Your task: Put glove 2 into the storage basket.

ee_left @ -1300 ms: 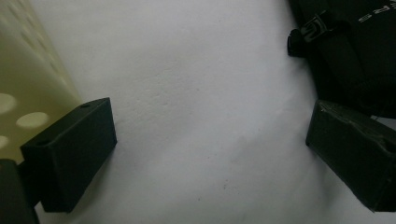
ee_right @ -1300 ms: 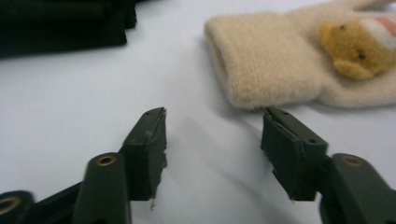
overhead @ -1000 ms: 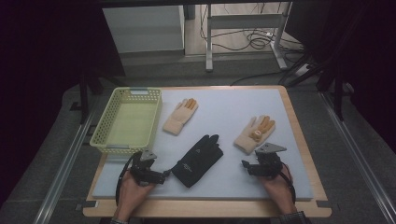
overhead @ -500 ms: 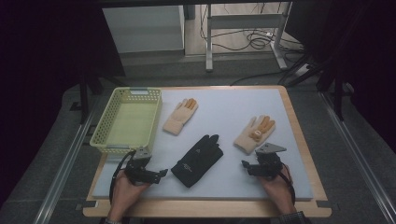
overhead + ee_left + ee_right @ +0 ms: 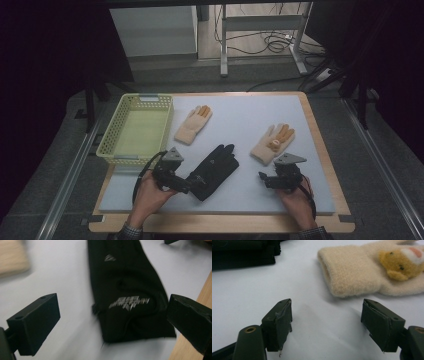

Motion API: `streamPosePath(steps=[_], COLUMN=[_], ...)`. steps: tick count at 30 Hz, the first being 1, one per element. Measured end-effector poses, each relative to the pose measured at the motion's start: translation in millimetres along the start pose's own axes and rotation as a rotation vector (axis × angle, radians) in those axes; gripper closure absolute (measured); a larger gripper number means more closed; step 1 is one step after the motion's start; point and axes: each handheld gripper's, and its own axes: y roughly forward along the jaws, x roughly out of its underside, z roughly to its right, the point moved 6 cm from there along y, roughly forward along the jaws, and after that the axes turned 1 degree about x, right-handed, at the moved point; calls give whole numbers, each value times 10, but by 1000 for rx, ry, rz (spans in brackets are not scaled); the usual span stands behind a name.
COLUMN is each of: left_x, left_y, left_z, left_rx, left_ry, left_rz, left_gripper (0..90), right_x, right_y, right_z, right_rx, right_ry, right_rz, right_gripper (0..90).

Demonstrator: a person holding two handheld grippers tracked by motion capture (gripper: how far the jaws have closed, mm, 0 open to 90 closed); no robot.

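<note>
- The left claw (image 5: 186, 186) sits at the near left of the pale-topped wooden bench (image 5: 310, 165), with its jaws spread wide; they have just been opening further, and the pads press on nothing.
- In the left gripper view the cuff end of the flat black fabric glove with a pale printed logo (image 5: 125, 290) lies between and just beyond those jaws, on the bench top.
- In the high view that black glove (image 5: 215, 170) lies near the middle of the bench's front half, its fingers pointing away from the person, its cuff at the left claw.
- The right claw (image 5: 264, 177) rests at the near right with its jaws wide apart and nothing between them.
- Just beyond the right claw lies a cream fleece glove with orange fingertips and a small yellow bear face (image 5: 372, 270).
- A second cream glove (image 5: 192, 125) lies farther back, beside a yellow-green plastic mesh basket (image 5: 112, 145) at the bench's left edge.
</note>
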Motion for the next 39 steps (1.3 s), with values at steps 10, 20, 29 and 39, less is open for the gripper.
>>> streamPosePath(steps=[10,20,29,39], left_x=[-199,-147,-109,-163], left_y=[525,745,801,705], left_z=[219,80,143,208], left_rx=[13,-122,-79,-100], left_ry=[76,88,79,139], left_rz=[-85,-168,-169,-177], left_gripper=[0,0,0,503], right_x=[0,0,1,1], right_y=[1,1,2,1], right_z=[0,-1,-1,-1], right_rx=[-2,-4,-4,-3], right_ry=[1,1,0,-1], right_rz=[0,0,0,-1], right_gripper=[243,240,240,240])
